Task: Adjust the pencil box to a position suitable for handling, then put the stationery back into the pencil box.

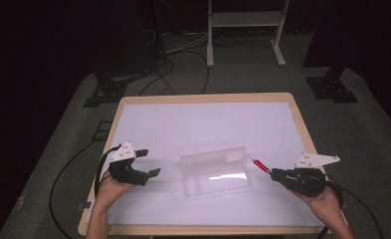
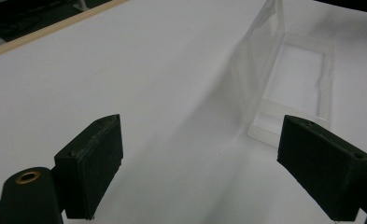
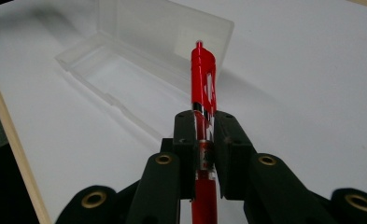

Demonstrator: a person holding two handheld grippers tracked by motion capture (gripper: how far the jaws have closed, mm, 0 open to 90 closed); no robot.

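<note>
Red pen (image 3: 203,74) with a clear window and silver band, translucent frosted plastic case (image 1: 215,172), matte black left gripper (image 1: 150,163) and right gripper (image 3: 203,133) with brass-coloured rivets, plain white tabletop (image 1: 198,124) edged in pale wood, grey floor beyond

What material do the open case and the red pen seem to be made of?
Open case: it looks like clear, slightly frosted plastic, since the white table shows through its walls and lid. Red pen: it seems to be glossy plastic, with bright highlights along the barrel and a silvery, possibly metal, ring just above the right claw.
</note>
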